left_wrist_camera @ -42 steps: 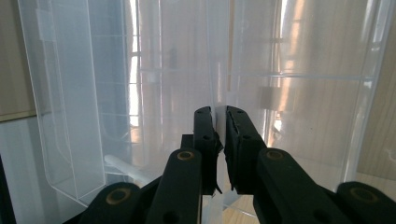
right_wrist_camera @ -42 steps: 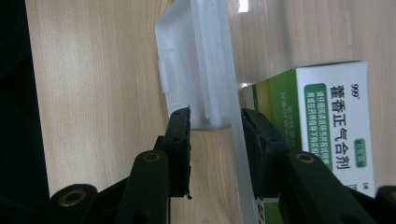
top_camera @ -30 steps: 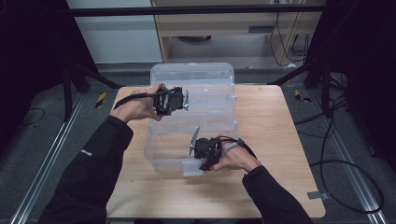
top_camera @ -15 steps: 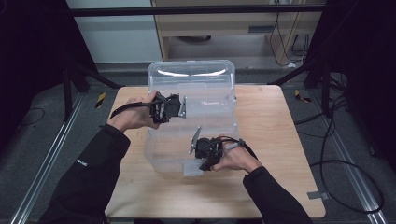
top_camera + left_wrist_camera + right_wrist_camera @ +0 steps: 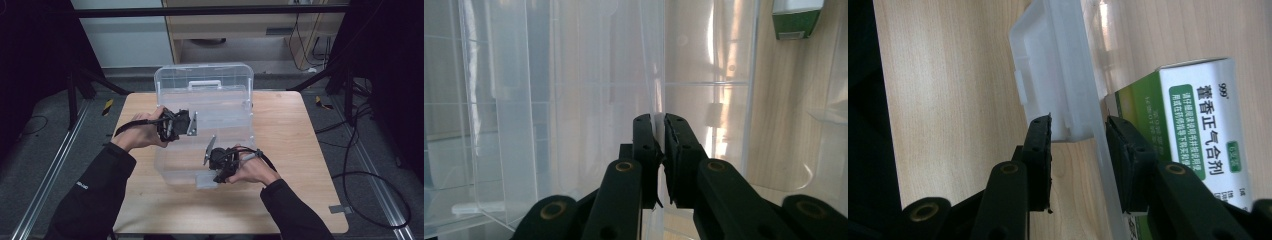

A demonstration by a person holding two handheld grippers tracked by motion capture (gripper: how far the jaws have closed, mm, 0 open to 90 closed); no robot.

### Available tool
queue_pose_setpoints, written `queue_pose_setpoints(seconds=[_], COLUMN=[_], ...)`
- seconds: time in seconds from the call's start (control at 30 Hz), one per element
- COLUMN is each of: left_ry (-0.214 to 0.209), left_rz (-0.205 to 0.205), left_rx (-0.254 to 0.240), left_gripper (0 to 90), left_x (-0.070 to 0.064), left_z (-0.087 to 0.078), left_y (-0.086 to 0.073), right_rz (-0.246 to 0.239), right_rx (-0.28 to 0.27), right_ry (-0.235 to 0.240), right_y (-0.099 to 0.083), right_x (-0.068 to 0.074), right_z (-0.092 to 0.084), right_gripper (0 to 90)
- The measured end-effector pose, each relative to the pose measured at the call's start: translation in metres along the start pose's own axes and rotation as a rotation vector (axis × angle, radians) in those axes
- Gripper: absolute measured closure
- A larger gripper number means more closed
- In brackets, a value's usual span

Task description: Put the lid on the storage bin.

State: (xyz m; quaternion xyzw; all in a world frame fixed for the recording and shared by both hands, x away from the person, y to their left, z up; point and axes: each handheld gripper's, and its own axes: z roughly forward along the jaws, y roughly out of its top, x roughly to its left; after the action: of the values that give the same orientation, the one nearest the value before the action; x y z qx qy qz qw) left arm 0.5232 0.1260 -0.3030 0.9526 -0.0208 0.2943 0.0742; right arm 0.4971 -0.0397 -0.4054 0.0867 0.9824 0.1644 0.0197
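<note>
**Two hand-held grippers on one clear storage box**

One large clear plastic storage box [image 5: 210,135] with a white carry handle on its raised lid stood in the middle of the pale wooden counter [image 5: 300,150]. The lid [image 5: 204,80] stood up at the far side of the box, with the white handle [image 5: 204,84] near its top edge.

The left hand-held gripper [image 5: 192,124] was at the box's left wall, near the top rim. In the left gripper view its two black jaws were clenched almost together on a thin, upright clear plastic wall [image 5: 659,125] of the box, which ran between the pads. Through the clear walls in that view a green and white carton [image 5: 798,19] lay on the bottom of the box, at the upper right.

The right hand-held gripper [image 5: 210,152] was at the near side of the box, by the front wall. In the right gripper view its jaws stood on either side of the white translucent latch [image 5: 1055,75] and the clear front wall beside it; the jaws were part-way closed, and I cannot tell whether the pads pressed on the plastic. Just behind that wall, inside the box, lay the green and white cardboard medicine carton [image 5: 1193,120] with printed lettering on its face, resting on the bottom close to the front wall.

Both of the person's forearms, in black sleeves, came in from the near edge of the counter, with a black cable trailing from each hand-held gripper.
</note>
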Motion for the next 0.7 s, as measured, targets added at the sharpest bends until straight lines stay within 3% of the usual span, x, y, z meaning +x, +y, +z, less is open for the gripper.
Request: queue_pose_setpoints(seconds=[0.7], left_ry=[-0.007], left_rz=[-0.034], left_rx=[0.005], left_gripper=[83.6], left_x=[-0.02], left_z=[-0.006], left_y=[-0.002], right_rz=[-0.019], right_rx=[-0.003], right_ry=[-0.004], right_y=[-0.001], right_x=[0.002], right_z=[-0.002], right_gripper=[62.9])
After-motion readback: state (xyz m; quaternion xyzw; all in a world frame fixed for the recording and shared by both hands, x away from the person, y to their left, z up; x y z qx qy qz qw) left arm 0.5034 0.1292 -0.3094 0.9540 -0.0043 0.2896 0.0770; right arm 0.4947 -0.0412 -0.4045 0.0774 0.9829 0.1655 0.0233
